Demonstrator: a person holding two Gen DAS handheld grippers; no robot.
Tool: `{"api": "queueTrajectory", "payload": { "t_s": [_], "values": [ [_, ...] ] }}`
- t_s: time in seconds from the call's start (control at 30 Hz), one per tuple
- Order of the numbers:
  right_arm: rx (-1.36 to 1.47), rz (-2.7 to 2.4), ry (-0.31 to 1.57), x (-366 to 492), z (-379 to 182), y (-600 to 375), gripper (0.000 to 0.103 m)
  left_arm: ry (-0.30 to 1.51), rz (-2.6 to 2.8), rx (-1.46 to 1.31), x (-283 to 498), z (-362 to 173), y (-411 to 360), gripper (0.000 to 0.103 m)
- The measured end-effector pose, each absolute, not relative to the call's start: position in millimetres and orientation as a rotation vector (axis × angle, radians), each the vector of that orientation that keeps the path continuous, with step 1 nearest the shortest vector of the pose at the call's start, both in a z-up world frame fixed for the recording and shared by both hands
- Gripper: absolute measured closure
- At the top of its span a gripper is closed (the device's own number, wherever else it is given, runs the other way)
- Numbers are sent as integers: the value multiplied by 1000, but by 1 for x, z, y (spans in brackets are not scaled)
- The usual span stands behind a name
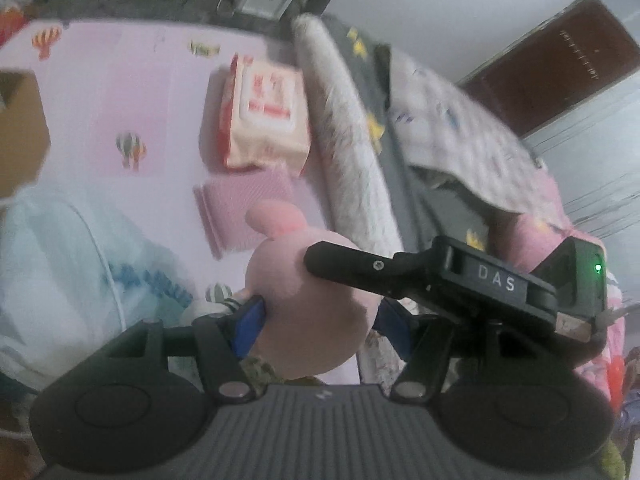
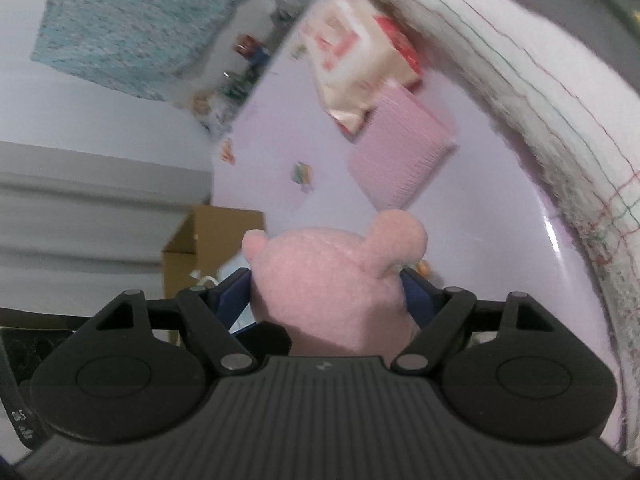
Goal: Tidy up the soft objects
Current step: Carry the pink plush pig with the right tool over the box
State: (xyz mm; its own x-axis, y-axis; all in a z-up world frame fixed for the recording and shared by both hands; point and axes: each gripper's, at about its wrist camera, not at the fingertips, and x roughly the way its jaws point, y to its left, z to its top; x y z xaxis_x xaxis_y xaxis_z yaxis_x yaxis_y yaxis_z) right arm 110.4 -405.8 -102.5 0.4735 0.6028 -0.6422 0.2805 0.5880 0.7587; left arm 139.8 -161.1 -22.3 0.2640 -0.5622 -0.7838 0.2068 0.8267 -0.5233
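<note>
Transport step is judged in hand: pink plush toy (image 2: 328, 292) is clamped between the blue pads of both the left gripper (image 1: 316, 320) and the right gripper (image 2: 326, 296), clear of the lilac mat (image 1: 120, 92). Cardboard box (image 2: 208, 248), possibly the destination, is seen nearby; a steady two-handed carry is called for next.

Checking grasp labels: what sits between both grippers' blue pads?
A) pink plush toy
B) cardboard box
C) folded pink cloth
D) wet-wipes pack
A: the pink plush toy fills the gap between the right gripper pads, and likewise the left gripper.
</note>
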Motion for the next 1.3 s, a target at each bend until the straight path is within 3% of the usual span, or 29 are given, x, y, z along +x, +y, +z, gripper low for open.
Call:
{"api": "queueTrajectory", "payload": {
  "t_s": [0.27,0.57,0.9,1.3],
  "values": [
    [960,336,1008,119,-48,-339,23,1052,-468,-346,126,35,-81,38],
    [830,615,1036,158,-9,-175,23,943,-208,-404,104,64,61,37],
    [517,789,1286,204,-44,-4,23,1037,-21,-595,107,-9,185,37],
    [228,733,1488,237,-123,74,21,1237,-42,-671,141,-101,215,39]
  ]
}}
